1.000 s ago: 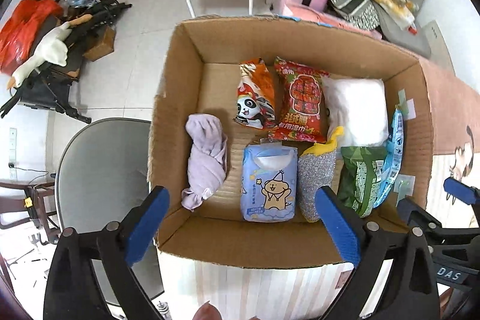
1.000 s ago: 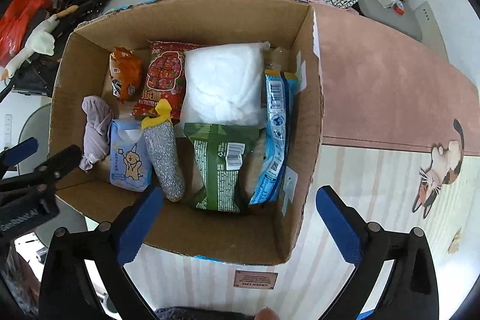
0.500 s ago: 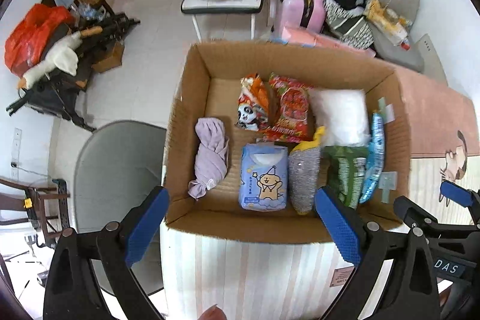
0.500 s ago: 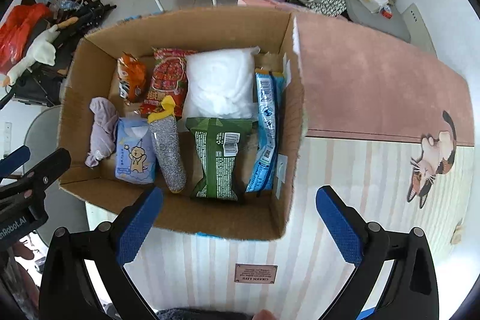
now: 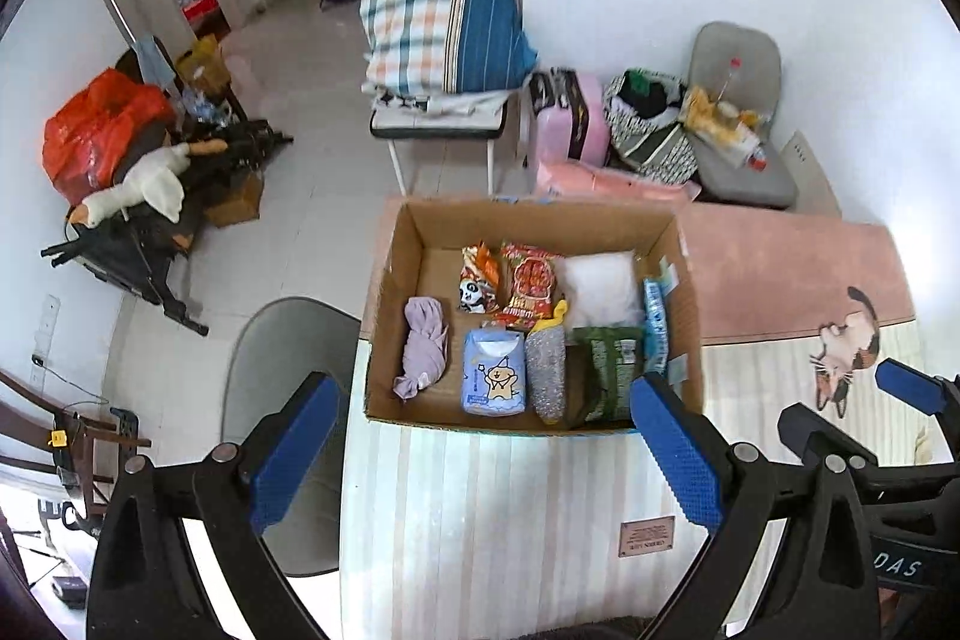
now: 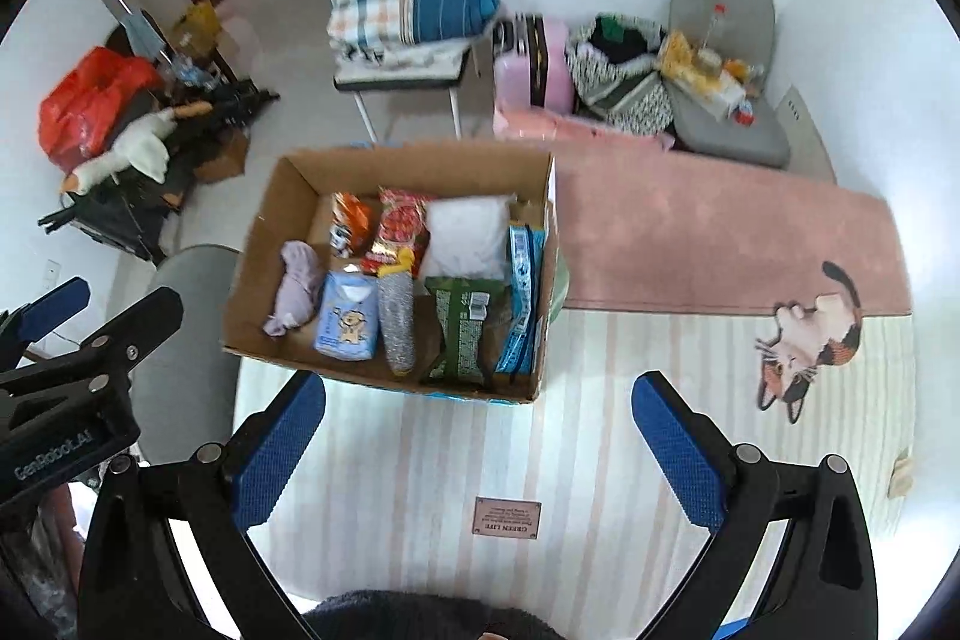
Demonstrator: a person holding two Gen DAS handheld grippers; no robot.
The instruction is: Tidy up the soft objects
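Note:
An open cardboard box [image 5: 390,274] [image 6: 258,244] stands on the striped table mat. It holds a lilac cloth bundle [image 5: 425,345] [image 6: 297,286], a blue tissue pack [image 5: 495,379] [image 6: 349,316], a grey scrubber [image 5: 545,370] [image 6: 397,322], a green packet [image 5: 609,370] [image 6: 465,328], a white pillow pack [image 5: 600,283] [image 6: 468,235], red and orange snack bags and a blue packet. My left gripper [image 5: 486,454] and right gripper [image 6: 480,448] are open and empty, held well back above the mat near the table's front.
The mat [image 6: 600,430] has a pink far half and a cat picture [image 6: 810,334]. A grey chair [image 5: 276,340] stands left of the table. Beyond are a bench with a plaid pillow [image 5: 438,22], a pink suitcase [image 5: 564,124] and floor clutter at the left.
Both grippers have pulled back and up from the box. The box now looks smaller and farther, and more of the room shows. The box contents have not moved.

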